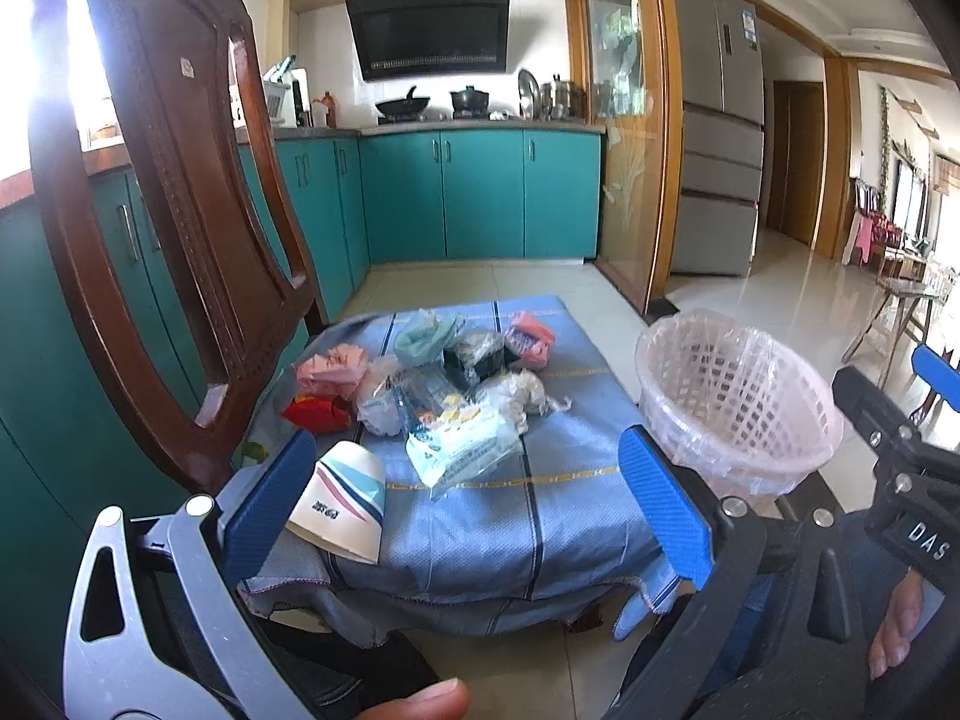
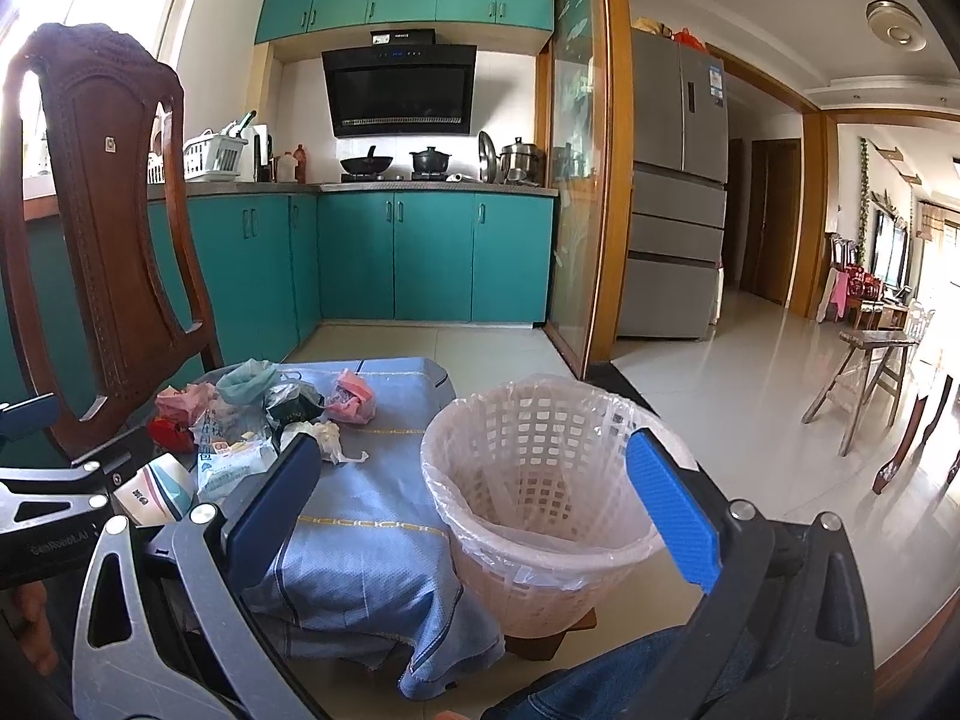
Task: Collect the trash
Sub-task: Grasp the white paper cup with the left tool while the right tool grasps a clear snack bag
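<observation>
Looking along your left gripper (image 1: 468,492), you have both blue fingers spread wide with nothing between them, hovering at the near edge of the blue cloth (image 1: 540,516) that covers a low table. The crushed paper cup (image 1: 342,498) lies just beside your left finger, nearest of all the trash, so take it first. Behind it sits the clear printed wrapper (image 1: 462,450), then the heap: a red packet (image 1: 315,411), pink wrappers (image 1: 333,369), a teal bag (image 1: 423,333), a dark bag (image 1: 480,357), a pink pack (image 1: 528,339) and crumpled white tissue (image 1: 522,393). The lined wastebasket (image 1: 738,408) stands just off the cloth's right edge. Shift slightly left so the cup sits centred between the fingers, come down on its flattened body, and close firmly; my guess is a soft cup will slip if pinched at the rim.

From your right gripper (image 2: 480,492), the jaws are likewise wide apart and hold nothing. The wastebasket (image 2: 540,480) sits directly ahead between the fingers, apparently empty, on a small wooden stand. The trash pile (image 2: 270,414) lies to the left, near the wooden chair (image 2: 108,240). Keep this hand clear of the basket mouth so the left can carry across and drop from above the rim without snagging the liner
</observation>
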The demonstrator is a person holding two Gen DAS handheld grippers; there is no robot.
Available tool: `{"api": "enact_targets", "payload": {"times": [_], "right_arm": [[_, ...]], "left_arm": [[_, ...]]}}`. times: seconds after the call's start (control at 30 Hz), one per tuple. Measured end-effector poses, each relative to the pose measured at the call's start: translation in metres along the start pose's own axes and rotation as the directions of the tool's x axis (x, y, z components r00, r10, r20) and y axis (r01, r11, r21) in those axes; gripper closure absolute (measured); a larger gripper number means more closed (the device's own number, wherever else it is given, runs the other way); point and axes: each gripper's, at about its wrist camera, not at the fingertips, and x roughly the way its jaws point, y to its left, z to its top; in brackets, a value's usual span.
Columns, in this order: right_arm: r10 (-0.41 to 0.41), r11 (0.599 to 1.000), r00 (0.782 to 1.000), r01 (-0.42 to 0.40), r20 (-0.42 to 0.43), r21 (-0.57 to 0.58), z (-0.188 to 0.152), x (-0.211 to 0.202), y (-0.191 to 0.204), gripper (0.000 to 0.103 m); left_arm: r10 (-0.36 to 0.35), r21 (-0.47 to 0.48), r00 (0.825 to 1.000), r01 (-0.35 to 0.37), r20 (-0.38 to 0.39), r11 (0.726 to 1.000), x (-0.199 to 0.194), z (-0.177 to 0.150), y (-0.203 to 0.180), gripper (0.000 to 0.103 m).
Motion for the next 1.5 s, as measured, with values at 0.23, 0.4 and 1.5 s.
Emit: {"api": "enact_targets", "payload": {"times": [0.23,0.4,1.5], "right_arm": [[0.202,0.977,0.973,-0.208,-0.109,-0.045,0.001,0.048,0.011,0.003],[0.318,0.914,0.928,-0.355,-0.196,-0.198,0.01,0.1,0.056,0.026],[0.598,0.679,0.613,-0.73,-0.517,-0.079,-0.026,0.185,0.14,0.069]], "left_arm": [[0.064,-0.049,0.986,-0.072,-0.156,0.996,0.043,-0.018,0.058,0.003],[0.103,-0.106,0.97,-0.129,-0.222,0.986,0.055,-0.032,0.104,0.017],[0.187,0.012,0.9,-0.198,-0.393,0.98,0.16,-0.049,0.101,0.006]]}}
